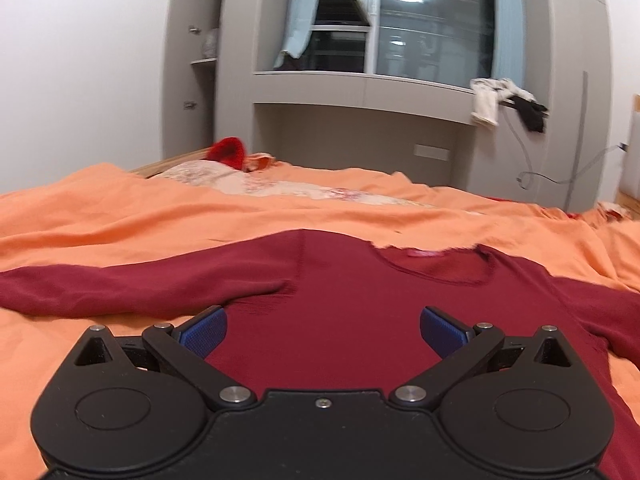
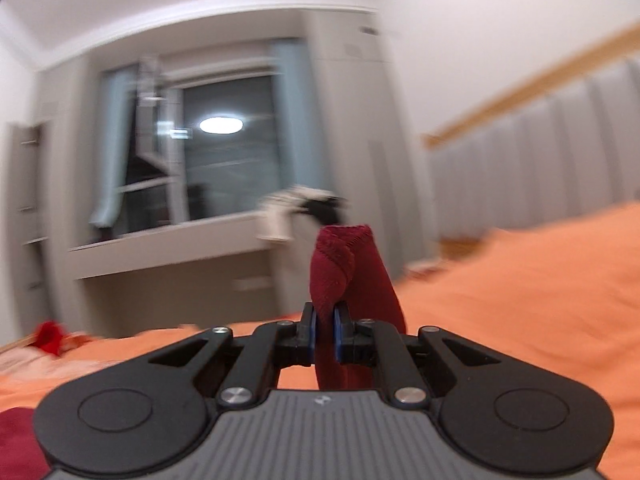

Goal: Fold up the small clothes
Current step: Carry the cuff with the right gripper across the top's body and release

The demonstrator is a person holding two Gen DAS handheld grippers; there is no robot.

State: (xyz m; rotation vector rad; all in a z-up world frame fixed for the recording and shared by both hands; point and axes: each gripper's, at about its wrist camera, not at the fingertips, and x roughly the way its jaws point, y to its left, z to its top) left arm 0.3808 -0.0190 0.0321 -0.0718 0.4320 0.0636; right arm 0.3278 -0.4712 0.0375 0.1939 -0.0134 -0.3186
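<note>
Pinching raised sweater sleeve (image 2: 352, 276), right gripper (image 2: 325, 334) jaws clenched; left gripper (image 1: 323, 330) jaws released over sweater body (image 1: 328, 292).

A home bedroom is shown. An orange bedspread (image 1: 120, 216) is spread over a bed, with a padded grey headboard (image 2: 540, 152) seen at three o'clock in the right wrist view. At twelve o'clock a night-dark window (image 1: 432, 20) is framed by pale blue curtains (image 1: 298, 8) and grey built-in cabinets (image 1: 576, 60). Clothes (image 1: 504, 102) are draped over the window ledge (image 1: 360, 80).
</note>
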